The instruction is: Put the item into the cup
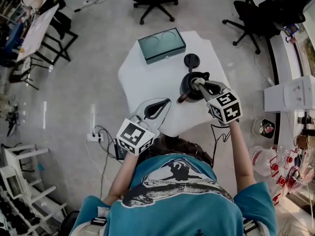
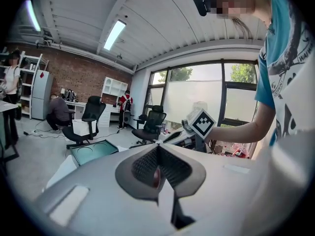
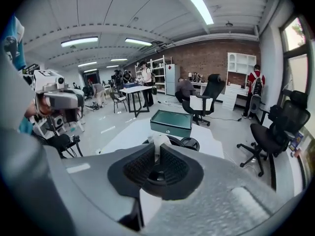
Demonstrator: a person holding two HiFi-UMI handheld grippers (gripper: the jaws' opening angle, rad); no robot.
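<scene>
The item (image 3: 158, 140), a small pale scrap too small to identify, is pinched at the tips of the right hand-held gripper (image 3: 157, 152), whose jaws are closed on it. It hangs right above the open mouth of the black cup (image 1: 186, 88); whether it touches the rim cannot be told. The cup stands upright on the right half of the white surface (image 1: 147, 77), and a dark brownish handle-like piece (image 1: 182, 97) juts from its near left side. In the head view the right hand-held gripper reaches in over the cup from the near right, its marker cube (image 1: 225, 106) trailing toward the person.

Just beyond the cup lies a round black lid (image 1: 191, 60), flat on the surface and apart from the cup. Farther back, at the far edge, sits a dark green box (image 1: 161, 45) with two round recesses in its top.

The left hand-held gripper (image 1: 166, 102) hovers over the near edge of the surface, well to the left of the cup. Its jaws are brought together at the tips and grip nothing that can be made out; a small reddish spot shows in the hollow behind them, unclear what it is.

Around the surface the grey floor carries several black office chairs (image 1: 152, 1).
</scene>
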